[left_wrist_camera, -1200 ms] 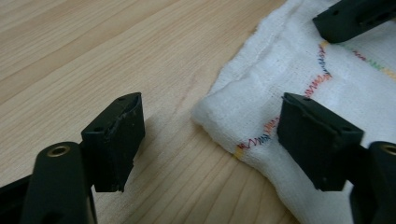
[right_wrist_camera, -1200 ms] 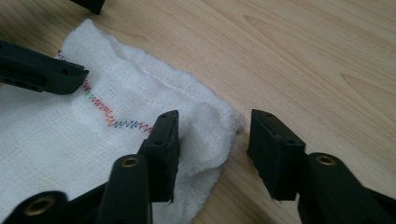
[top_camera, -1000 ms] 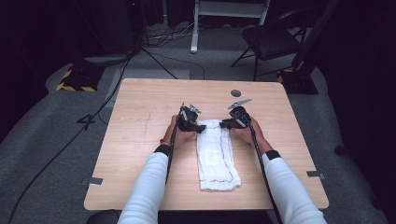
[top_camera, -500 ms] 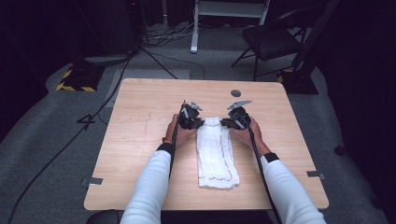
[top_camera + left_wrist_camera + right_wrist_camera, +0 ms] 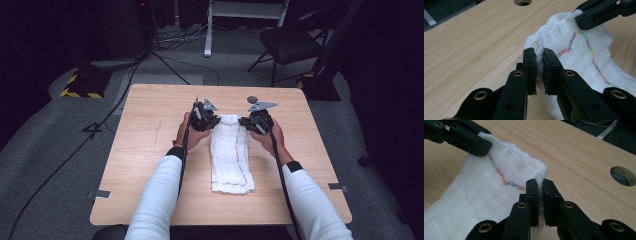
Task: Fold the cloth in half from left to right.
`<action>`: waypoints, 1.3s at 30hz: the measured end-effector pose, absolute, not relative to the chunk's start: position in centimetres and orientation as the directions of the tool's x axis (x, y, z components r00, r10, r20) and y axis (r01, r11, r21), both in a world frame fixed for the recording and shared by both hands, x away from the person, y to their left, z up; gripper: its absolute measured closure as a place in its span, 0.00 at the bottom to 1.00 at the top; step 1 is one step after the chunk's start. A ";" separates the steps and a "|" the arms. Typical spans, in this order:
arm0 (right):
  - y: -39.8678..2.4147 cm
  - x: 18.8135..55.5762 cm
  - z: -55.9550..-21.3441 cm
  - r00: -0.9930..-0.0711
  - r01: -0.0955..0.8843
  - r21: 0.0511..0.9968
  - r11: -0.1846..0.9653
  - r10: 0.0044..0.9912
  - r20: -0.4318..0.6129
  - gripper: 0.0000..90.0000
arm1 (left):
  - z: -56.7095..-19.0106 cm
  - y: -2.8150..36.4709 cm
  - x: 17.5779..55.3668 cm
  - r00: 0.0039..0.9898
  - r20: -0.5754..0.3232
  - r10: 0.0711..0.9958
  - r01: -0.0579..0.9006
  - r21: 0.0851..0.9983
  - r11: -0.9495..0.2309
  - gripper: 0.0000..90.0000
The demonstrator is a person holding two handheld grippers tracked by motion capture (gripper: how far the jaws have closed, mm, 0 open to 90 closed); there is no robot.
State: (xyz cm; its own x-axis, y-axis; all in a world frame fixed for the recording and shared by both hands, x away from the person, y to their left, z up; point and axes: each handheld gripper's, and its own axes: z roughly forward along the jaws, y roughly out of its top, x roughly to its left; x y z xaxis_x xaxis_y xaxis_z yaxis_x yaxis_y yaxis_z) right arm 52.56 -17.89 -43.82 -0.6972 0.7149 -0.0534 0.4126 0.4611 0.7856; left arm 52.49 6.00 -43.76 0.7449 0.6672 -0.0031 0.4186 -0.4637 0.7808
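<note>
One white cloth (image 5: 230,159) is seen in the middle of the wooden surface (image 5: 150,150). It is folded into a long strip that runs from the far side toward the person. The weave is soft and a bit fuzzy, and a wavy line of stitches in red, yellow, green and blue is sewn along it. The near end is laid flat on the wood. The far end is lifted up a little, and small bunches and wrinkles are made there.

Both far corners are pinched. The left corner is gripped by the left gripper (image 5: 538,63), whose jaws have just been closing and are now shut tight on a fold of the cloth. The right corner is gripped by the right gripper (image 5: 539,188), whose jaws have just been closing on the cloth as well. The cloth is stretched between the two.

A round hole (image 5: 623,176) is cut in the wood near the far edge. A dark chair (image 5: 287,42) is seen on the grey floor beyond.
</note>
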 end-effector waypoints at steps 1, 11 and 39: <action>-18.1 52.4 -43.4 -0.695 0.407 0.792 0.455 0.717 -0.055 0.94 | -43.5 6.0 52.4 0.748 0.006 0.663 0.411 0.781 -0.470 0.91; -19.1 51.2 -42.3 -0.713 0.377 0.809 0.452 0.699 -0.057 0.94 | -42.3 5.7 50.7 0.796 0.034 0.604 0.352 0.787 -0.507 0.91; -19.7 44.4 -42.9 -0.824 0.278 0.816 0.507 0.563 -0.069 0.94 | -42.8 6.9 44.4 0.873 0.081 0.480 0.243 0.781 -0.575 0.92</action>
State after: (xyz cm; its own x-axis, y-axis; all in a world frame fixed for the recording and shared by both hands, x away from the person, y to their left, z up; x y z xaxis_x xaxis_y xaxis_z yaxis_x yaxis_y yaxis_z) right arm 44.43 -19.69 -42.86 -0.8238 0.5627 -0.0690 0.2776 0.5066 0.8163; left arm 44.41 6.92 -42.82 0.8734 0.4803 0.0812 0.2434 -0.5747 0.7813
